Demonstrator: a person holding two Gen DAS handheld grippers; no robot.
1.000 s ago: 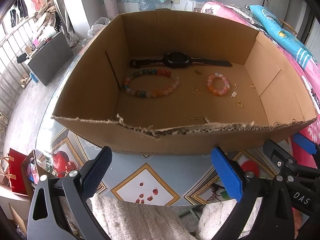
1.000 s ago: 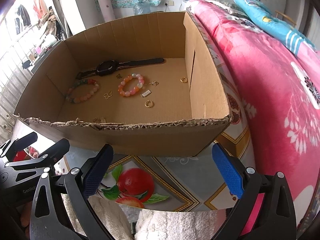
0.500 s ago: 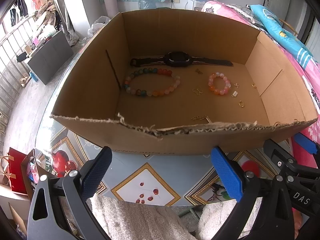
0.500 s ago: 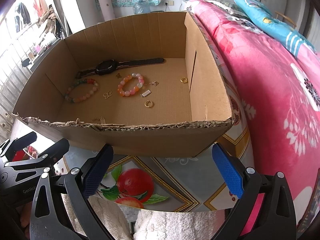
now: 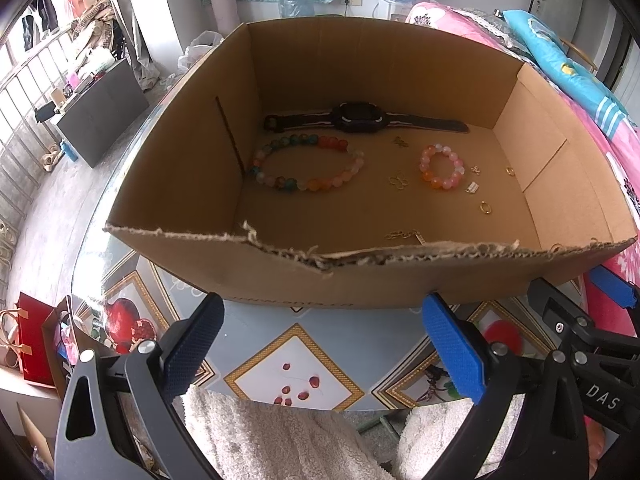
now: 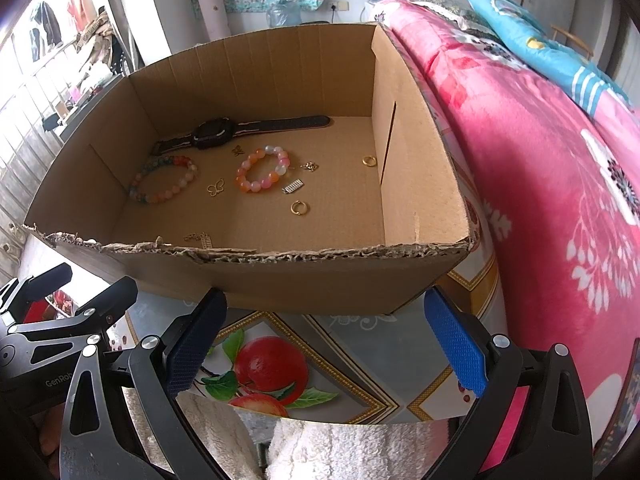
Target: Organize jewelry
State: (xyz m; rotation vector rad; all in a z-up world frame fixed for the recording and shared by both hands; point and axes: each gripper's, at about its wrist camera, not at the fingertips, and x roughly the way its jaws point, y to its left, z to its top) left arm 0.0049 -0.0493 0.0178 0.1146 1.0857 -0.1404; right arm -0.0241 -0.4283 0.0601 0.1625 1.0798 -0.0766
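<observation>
An open cardboard box stands on a glass table. Inside lie a black watch, a large multicolour bead bracelet, a small pink-orange bead bracelet, gold rings, a gold butterfly charm, a gold chain and other small gold pieces. My left gripper is open and empty, in front of the box's near wall. My right gripper is open and empty, also in front of the box.
The table has a fruit-pattern top and a white fuzzy cloth at its near edge. A pink floral bed lies to the right. A dark cabinet and red bag sit left, below the table.
Both grippers have drifted slightly; the box sits a little lower and closer in the views. Nothing in the box has moved. Both grippers stay open.
</observation>
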